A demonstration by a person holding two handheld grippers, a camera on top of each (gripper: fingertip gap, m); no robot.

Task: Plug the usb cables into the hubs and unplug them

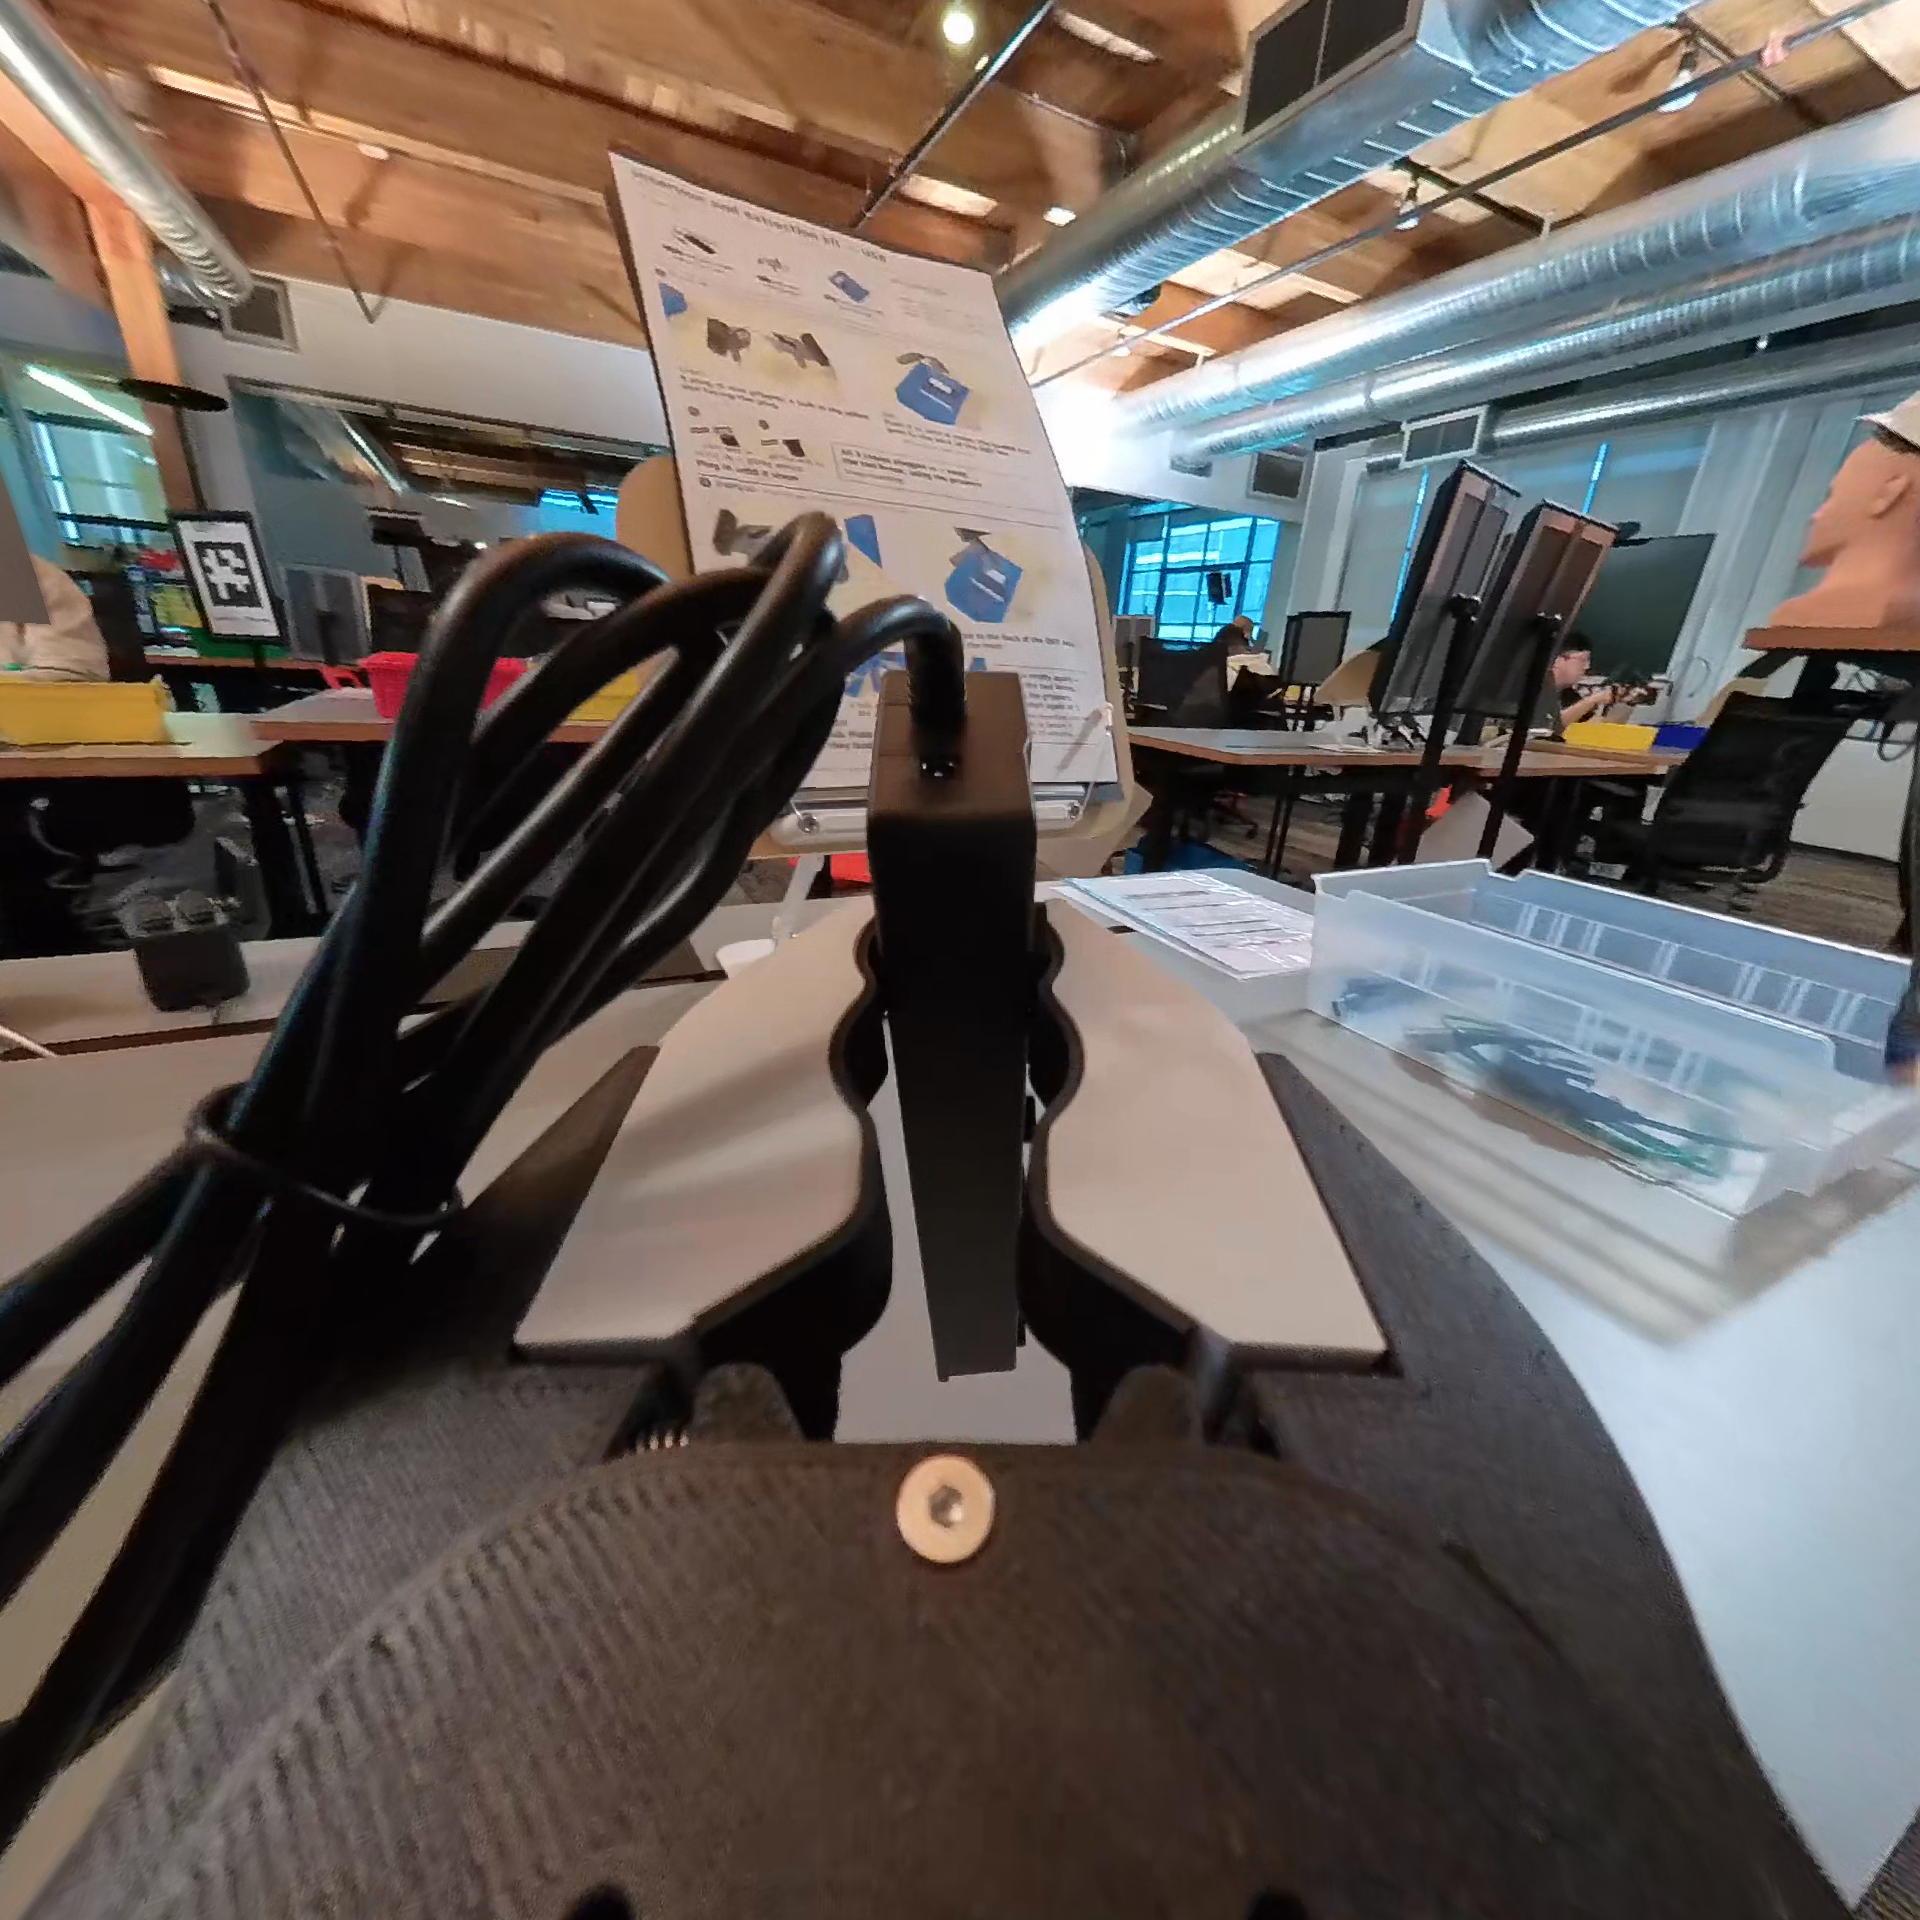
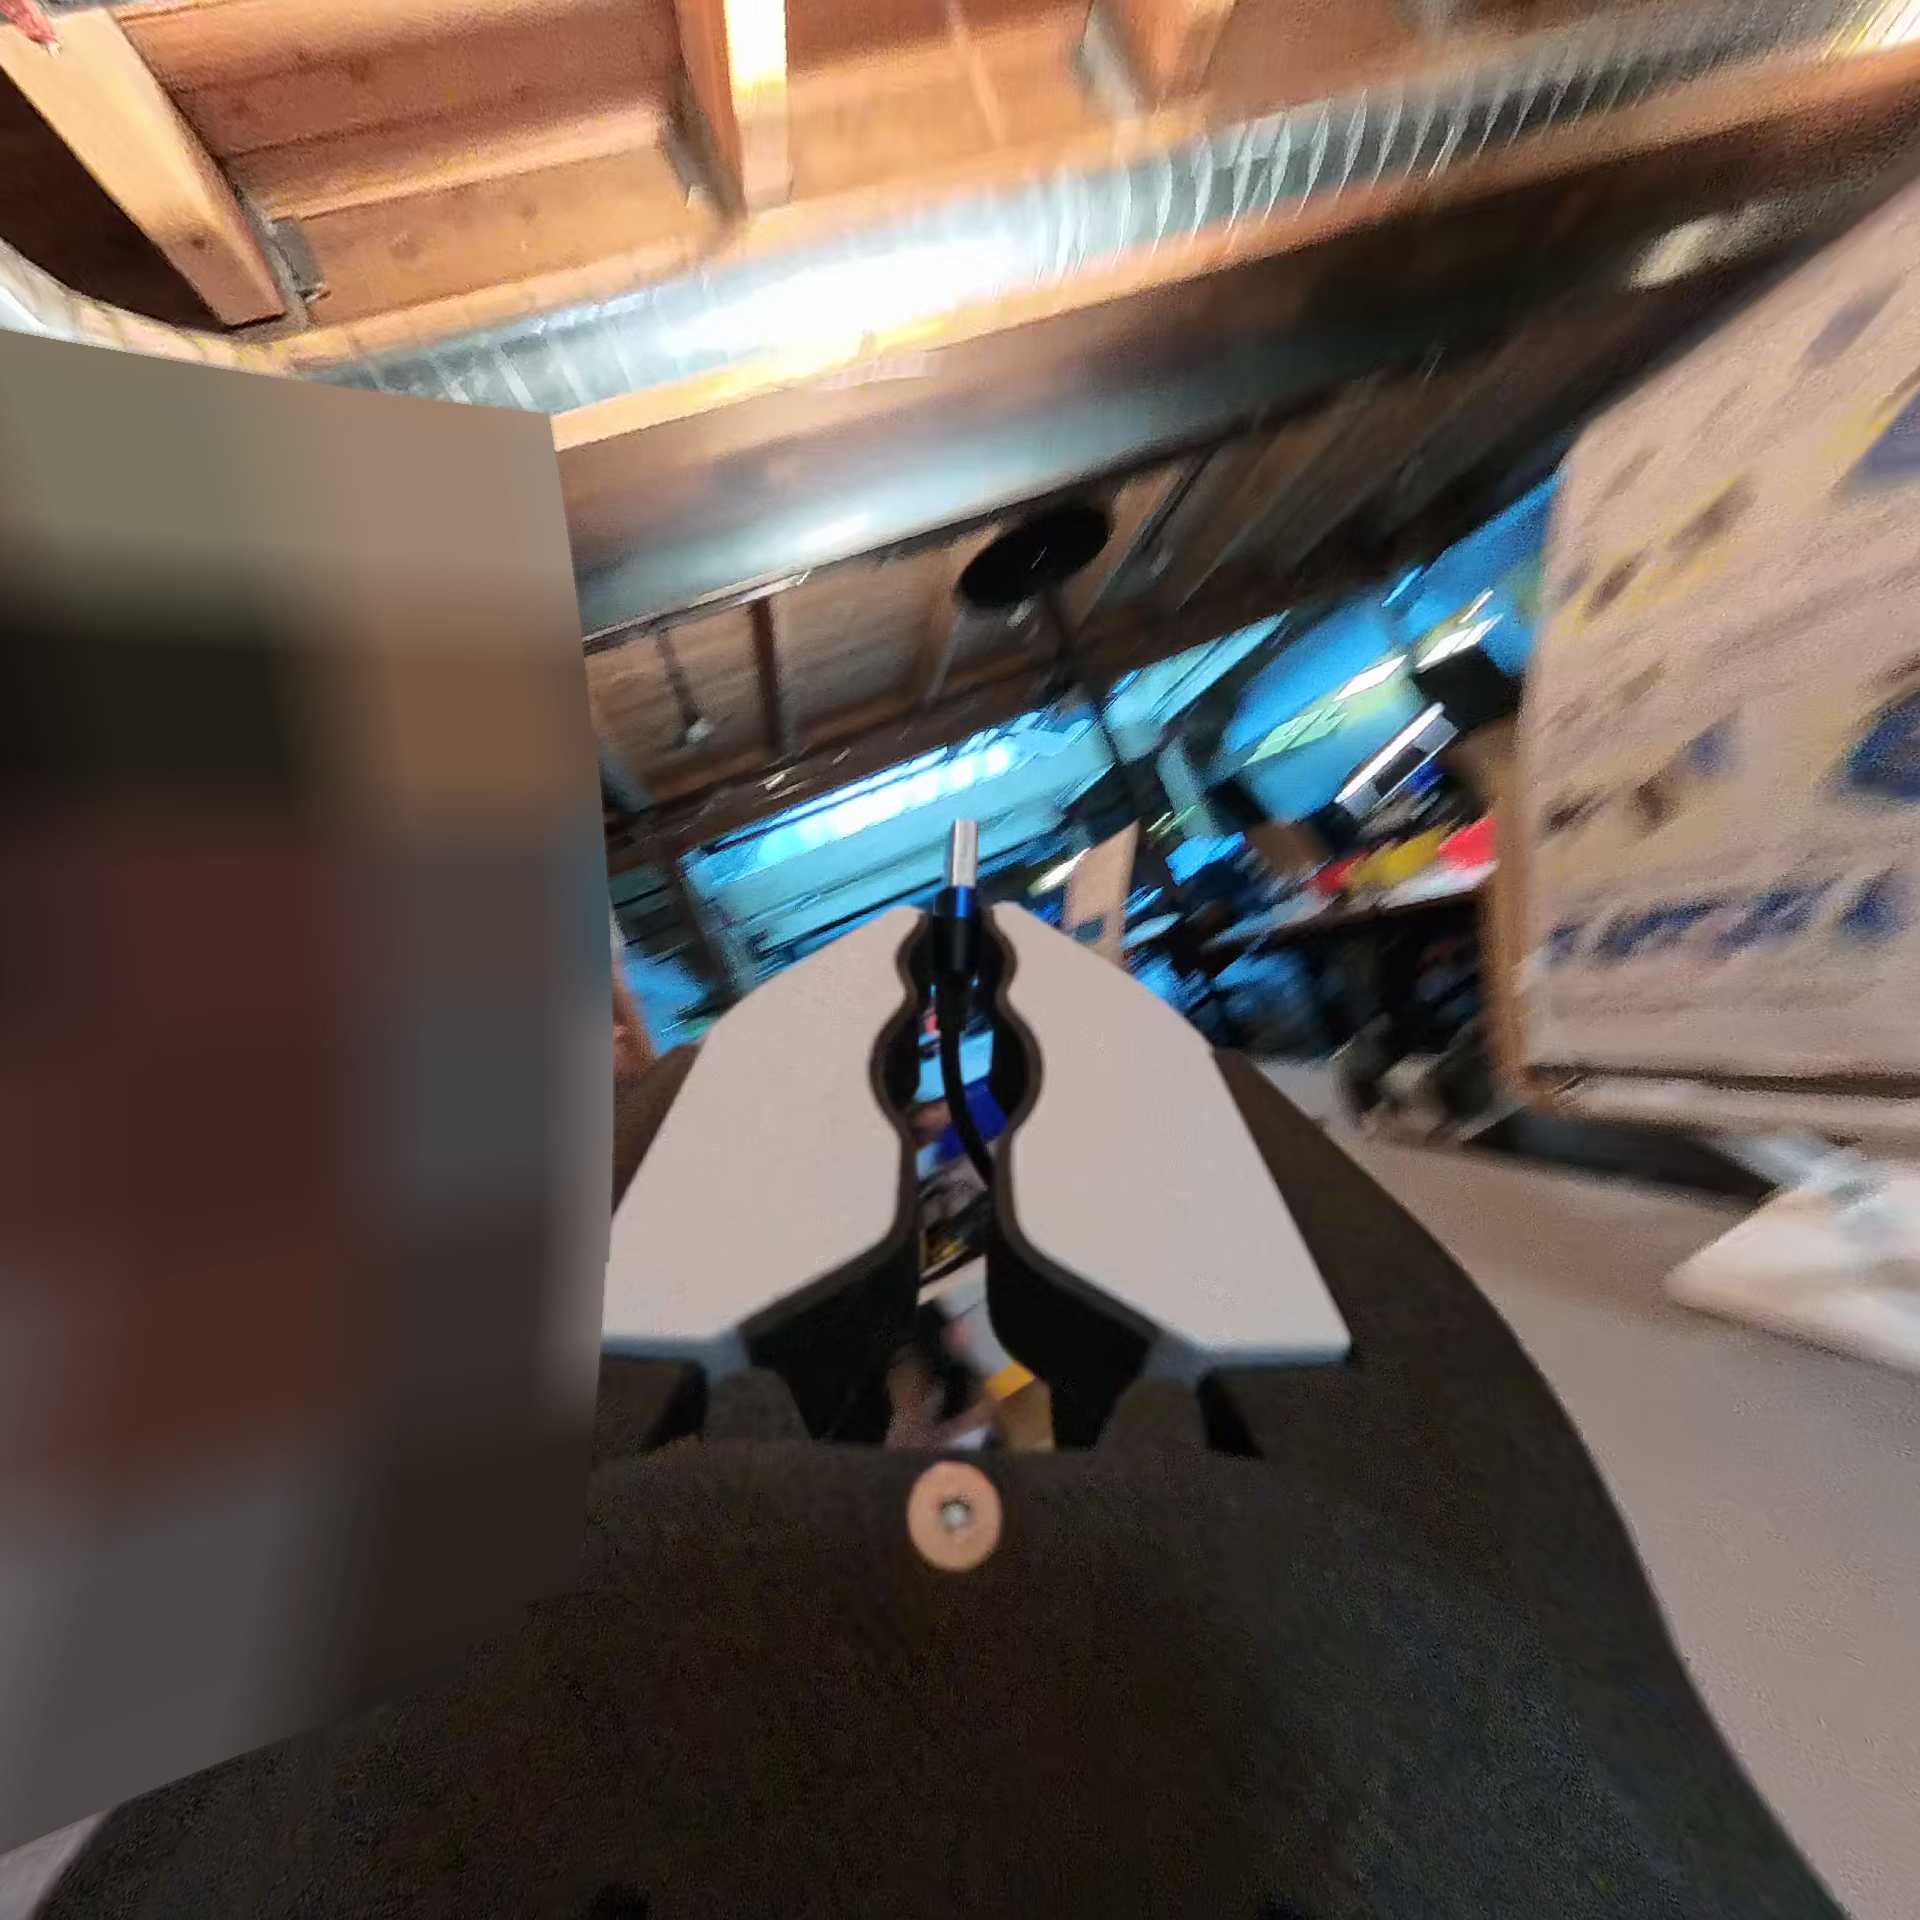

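Gripping the black hub point(image 1: 951, 997) edge-on, the left gripper point(image 1: 951, 940) is closed while the right gripper point(image 2: 961, 925), pinching the usb cable's plug point(image 2: 961, 862), is risking a tilted, jammed insertion.

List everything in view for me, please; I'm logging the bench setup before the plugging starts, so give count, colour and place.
USB hub: one, black, upright between the left gripper's fingers.
Hub cable: one, black, coiled and tied, hanging left of the hub.
USB cable plug: one, silver tip with blue-black body, sticking out past the right gripper's fingers.
Instruction sheet: one, white with blue pictures, on a stand behind the hub.
Clear bin: one, transparent, on the table at right, cables inside.
Table: one, white.
Yellow bin: one, far left background.
Left gripper: shut on the hub.
Right gripper: shut on the plug.
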